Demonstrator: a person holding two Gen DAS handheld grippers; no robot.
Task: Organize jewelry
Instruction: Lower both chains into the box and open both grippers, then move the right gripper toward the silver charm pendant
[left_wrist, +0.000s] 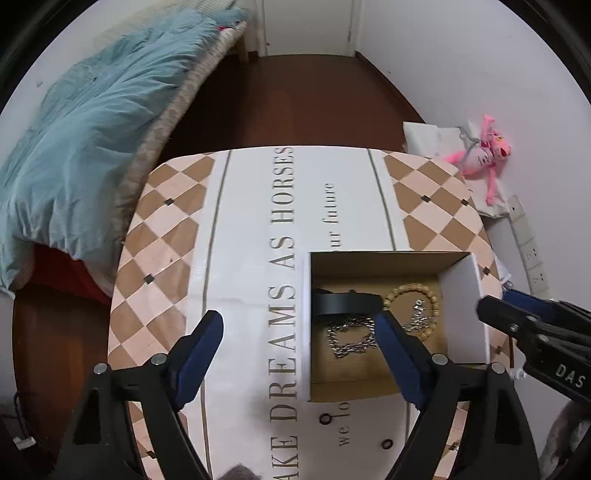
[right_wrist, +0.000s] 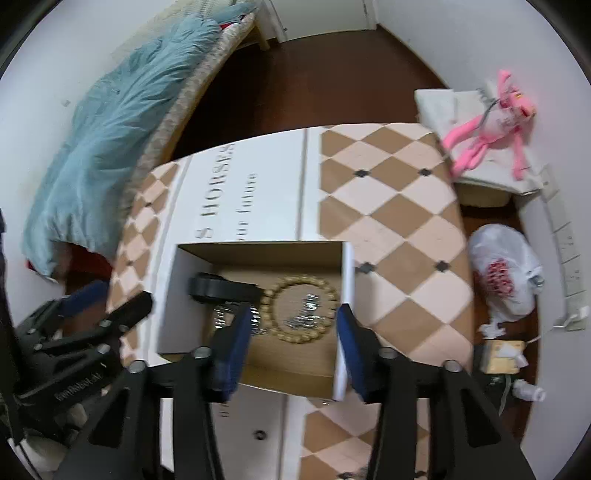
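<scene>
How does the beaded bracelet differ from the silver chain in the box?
The beaded bracelet is tan, made of round beads, and lies as an open ring; the silver chain is metallic, made of links, and lies loosely bunched beside it, nearer the box's left wall. Both rest on the box floor, ungripped.

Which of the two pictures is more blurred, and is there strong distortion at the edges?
Left wrist view: sharp; the tablecloth lettering reads cleanly. Right wrist view: motion-blurred; the bead bracelet and box edges smear. Both views: fisheye bending, dark corners.
</scene>
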